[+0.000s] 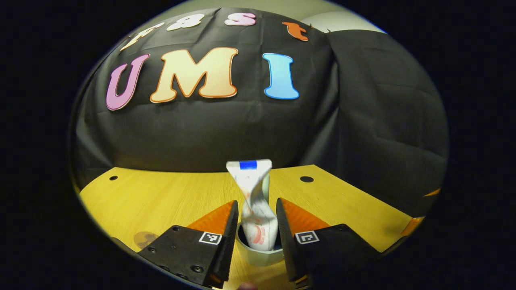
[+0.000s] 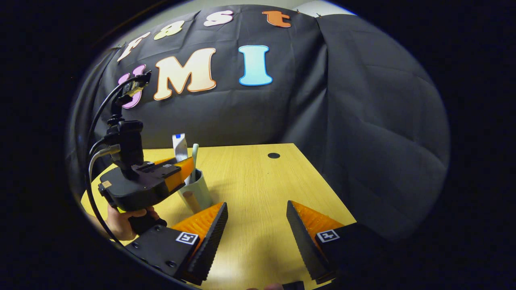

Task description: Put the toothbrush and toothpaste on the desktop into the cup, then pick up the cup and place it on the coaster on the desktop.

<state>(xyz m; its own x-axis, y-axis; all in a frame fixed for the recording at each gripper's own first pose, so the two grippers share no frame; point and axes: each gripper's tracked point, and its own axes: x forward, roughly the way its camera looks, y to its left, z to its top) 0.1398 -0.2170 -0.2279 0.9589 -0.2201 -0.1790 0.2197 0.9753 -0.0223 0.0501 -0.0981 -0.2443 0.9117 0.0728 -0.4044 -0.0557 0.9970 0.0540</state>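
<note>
A pale cup (image 1: 260,254) sits between the fingers of my left gripper (image 1: 256,203), which is shut on it near the rim. A white toothpaste tube (image 1: 253,201) with a blue end stands upright in the cup. In the right gripper view the same cup (image 2: 199,193) leans slightly, holding the toothpaste (image 2: 179,147) and a pale toothbrush (image 2: 194,157), with the left gripper (image 2: 177,169) clamped around its upper part. A brownish round coaster (image 1: 145,238) lies on the table to the left. My right gripper (image 2: 258,237) hangs open over bare wood, to the right of the cup.
The yellow wooden table (image 2: 250,189) has a round cable hole (image 2: 273,155) near its back edge and ends close to the black cloth wall on the right. A hand (image 2: 121,221) holds the left gripper's handle, and cables rise from it.
</note>
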